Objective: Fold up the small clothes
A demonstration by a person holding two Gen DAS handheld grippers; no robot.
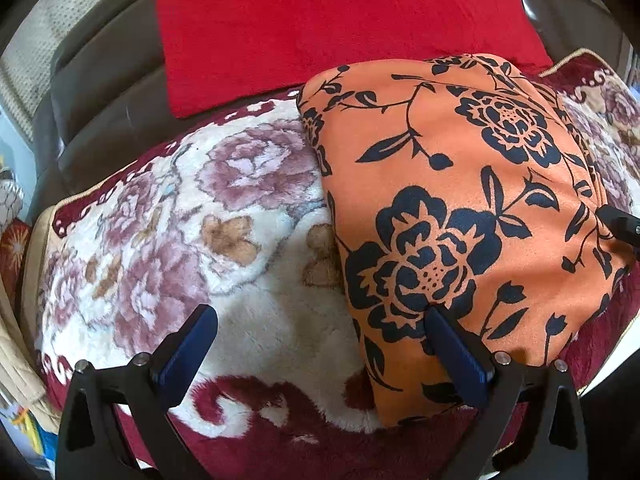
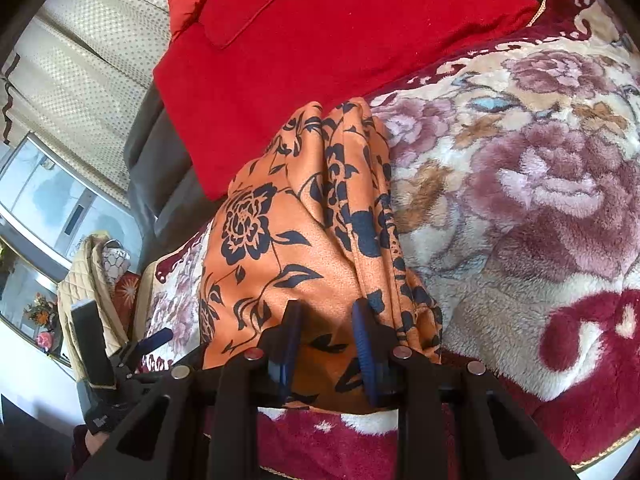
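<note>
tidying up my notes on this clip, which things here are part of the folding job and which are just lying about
Part of the job:
- orange floral cloth
- right gripper, around a bunched edge of it
- left gripper, open at its near edge

Just lying about:
- floral plush blanket underneath
- red cushion
- dark sofa

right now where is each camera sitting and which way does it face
Left wrist: rides the left gripper, tilted down over the orange floral cloth on the plush floral blanket; its own two fingers stand wide apart.
Right wrist: rides the right gripper, looking down along the cloth's bunched edge, which runs between its narrow jaws; the left gripper shows at lower left.
Shared: the cloth, the blanket and the red cushion behind.
</note>
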